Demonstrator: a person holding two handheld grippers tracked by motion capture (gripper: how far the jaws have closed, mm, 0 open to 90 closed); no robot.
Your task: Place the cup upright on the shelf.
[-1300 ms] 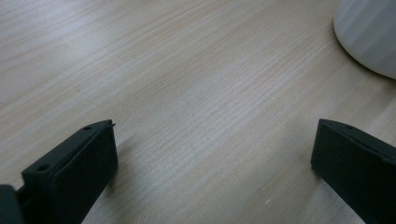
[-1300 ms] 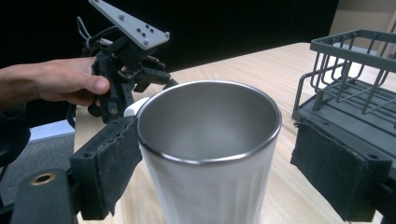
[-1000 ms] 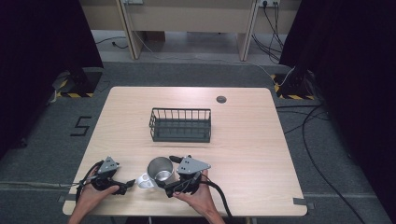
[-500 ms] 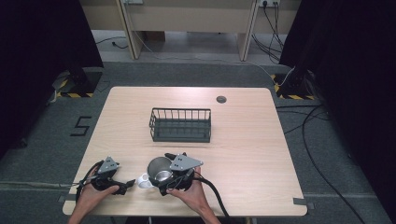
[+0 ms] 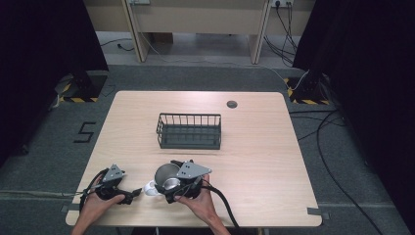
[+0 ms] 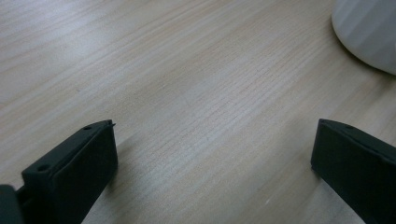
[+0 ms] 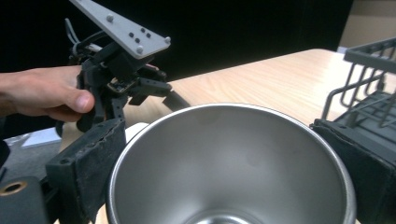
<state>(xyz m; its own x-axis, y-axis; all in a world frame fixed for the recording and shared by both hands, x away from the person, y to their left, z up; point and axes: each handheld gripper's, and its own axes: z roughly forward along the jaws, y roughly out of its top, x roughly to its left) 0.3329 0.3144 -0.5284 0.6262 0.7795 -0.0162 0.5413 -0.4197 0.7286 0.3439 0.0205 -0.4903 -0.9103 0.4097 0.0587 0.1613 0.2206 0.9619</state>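
A steel cup (image 5: 165, 175) stands near the table's front edge, and its open mouth (image 7: 229, 177) faces the camera in the right gripper view. My right gripper (image 5: 170, 186) has it between its jaws, which have just been closing; both pads (image 7: 93, 158) touch the rim. A small white cup (image 5: 150, 188) sits just left of the steel one, with its ribbed side (image 6: 369, 32) at the top right of the left gripper view. My left gripper (image 5: 131, 195) rests low over bare wood, open and holding nothing, and it points toward the white cup.
A dark wire basket (image 5: 189, 130) stands at the table's middle, beyond the cups, with its corner (image 7: 369, 79) close to the right jaw. A small round dark spot (image 5: 231, 104) lies near the far edge. Cables trail from both grippers over the front edge.
My right gripper has shifted left onto the steel cup, so its grey plate now covers part of the cup. The left gripper and the white cup have stayed put.
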